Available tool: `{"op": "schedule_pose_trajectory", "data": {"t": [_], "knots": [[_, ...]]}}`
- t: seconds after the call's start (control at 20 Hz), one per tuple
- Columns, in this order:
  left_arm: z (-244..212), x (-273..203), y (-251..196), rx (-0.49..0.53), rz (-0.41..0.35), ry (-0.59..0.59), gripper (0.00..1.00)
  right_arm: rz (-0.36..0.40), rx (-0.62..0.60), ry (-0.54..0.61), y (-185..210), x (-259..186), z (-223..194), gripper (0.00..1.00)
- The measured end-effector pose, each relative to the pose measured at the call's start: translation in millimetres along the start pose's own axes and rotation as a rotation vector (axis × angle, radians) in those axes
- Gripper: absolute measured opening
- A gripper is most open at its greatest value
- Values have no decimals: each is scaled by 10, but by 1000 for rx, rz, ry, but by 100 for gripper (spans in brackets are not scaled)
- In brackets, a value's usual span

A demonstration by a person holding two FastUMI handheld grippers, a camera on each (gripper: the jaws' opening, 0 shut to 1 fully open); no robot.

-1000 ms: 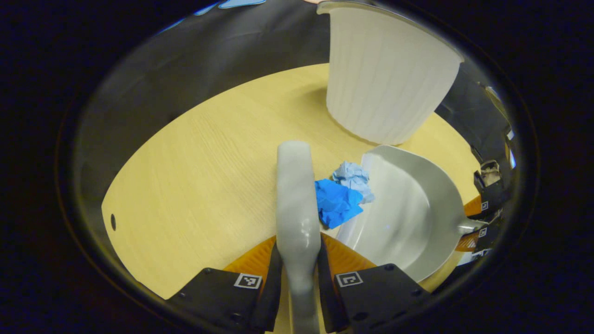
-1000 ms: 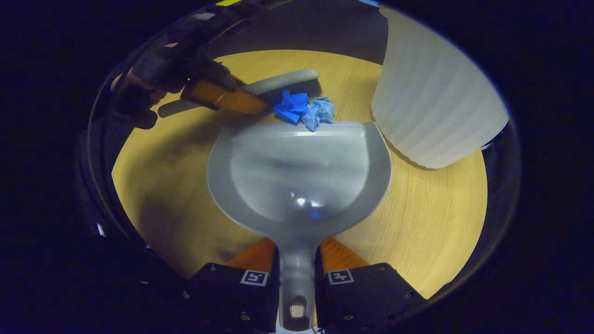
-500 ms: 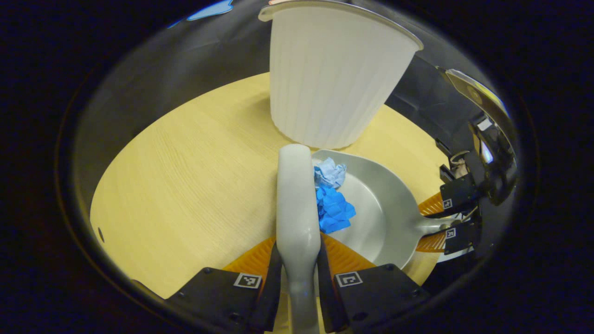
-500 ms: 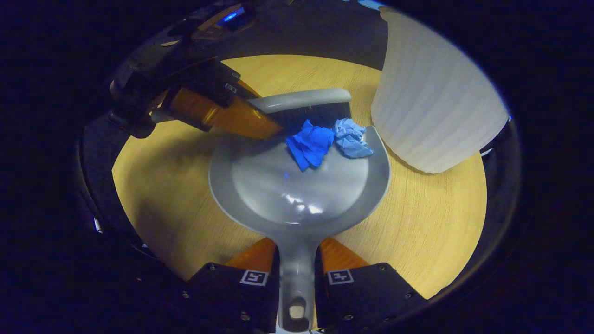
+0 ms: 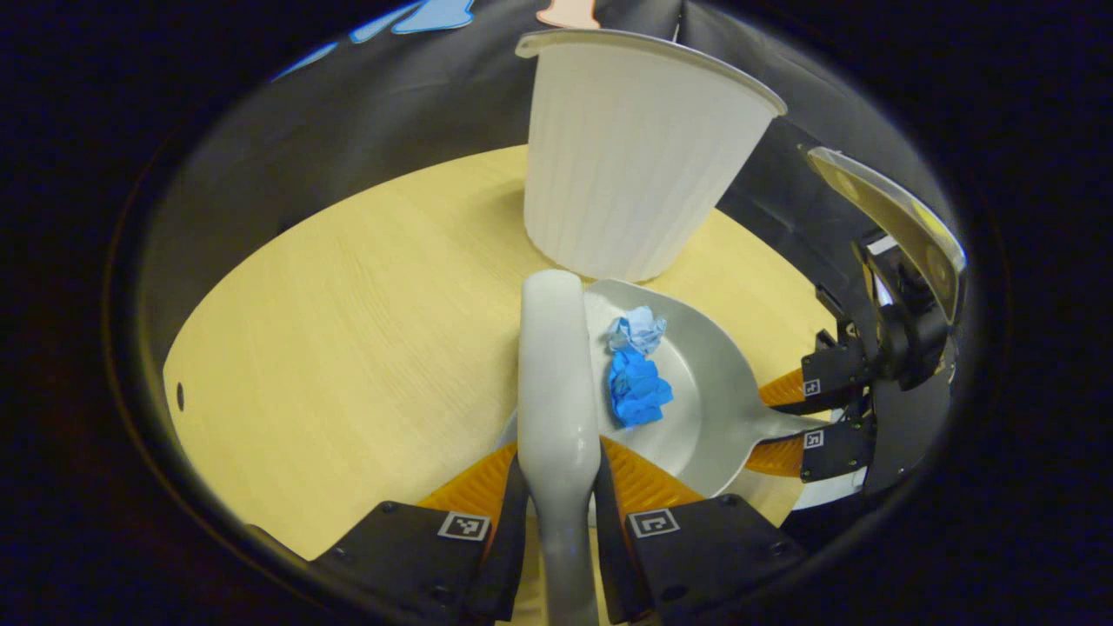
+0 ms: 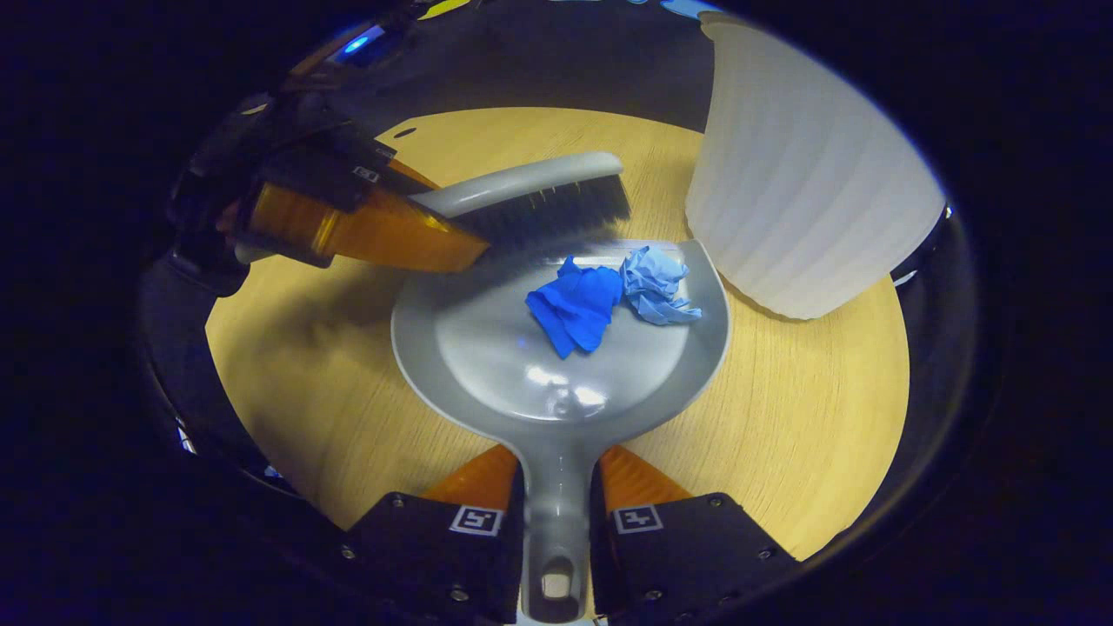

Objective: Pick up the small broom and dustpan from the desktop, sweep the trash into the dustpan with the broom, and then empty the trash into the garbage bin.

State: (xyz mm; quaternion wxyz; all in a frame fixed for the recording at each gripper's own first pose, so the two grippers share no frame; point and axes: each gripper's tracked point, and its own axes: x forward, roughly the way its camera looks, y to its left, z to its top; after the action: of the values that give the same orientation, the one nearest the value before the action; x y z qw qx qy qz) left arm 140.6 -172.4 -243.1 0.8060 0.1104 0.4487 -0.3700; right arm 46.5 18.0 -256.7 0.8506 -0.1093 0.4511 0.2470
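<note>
While the left gripper point(image 5: 556, 522) clamps the broom point(image 6: 530, 196) handle, right gripper point(image 6: 556, 513) gripping the dustpan point(image 6: 487, 348) handle, dark blue wad point(image 6: 574, 304) and pale blue wad point(image 6: 652, 283) inside the dustpan near its front lip, garbage bin point(image 6: 800, 191) beside it on the desktop point(image 6: 809, 426), toward the far edge.

Grey dustpan point(image 6: 556, 365) flat on desktop, two blue paper wads point(image 6: 609, 291) inside, black-bristled broom point(image 6: 535, 200) above its front lip, white ribbed bin point(image 6: 804, 187) beside
</note>
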Motion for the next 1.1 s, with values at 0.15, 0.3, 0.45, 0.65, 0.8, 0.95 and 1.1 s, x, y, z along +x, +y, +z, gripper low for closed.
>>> {"op": "schedule_pose_trajectory", "data": {"t": [0.15,0.3,0.45,0.65,0.8,0.95,1.1], "knots": [[-84,-234,151,-74,56,-44,46,-19,-9,-10,-6,-12,-2,32],[-213,-427,327,-176,125,-87,43,-17,-3,-15,1,-22,9,32],[-433,-553,504,-265,192,-112,43,-25,-19,-25,1,-42,16,32],[-824,-727,800,-362,279,-133,46,-8,-13,-59,-2,-34,31,32],[-1187,-936,1038,-424,333,-146,43,11,-16,-91,13,-32,33,32],[-1520,-1068,1168,-458,376,-164,41,48,5,-122,28,-22,56,32],[-1995,-1168,1249,-494,404,-181,42,67,13,-175,32,-23,91,31]]}}
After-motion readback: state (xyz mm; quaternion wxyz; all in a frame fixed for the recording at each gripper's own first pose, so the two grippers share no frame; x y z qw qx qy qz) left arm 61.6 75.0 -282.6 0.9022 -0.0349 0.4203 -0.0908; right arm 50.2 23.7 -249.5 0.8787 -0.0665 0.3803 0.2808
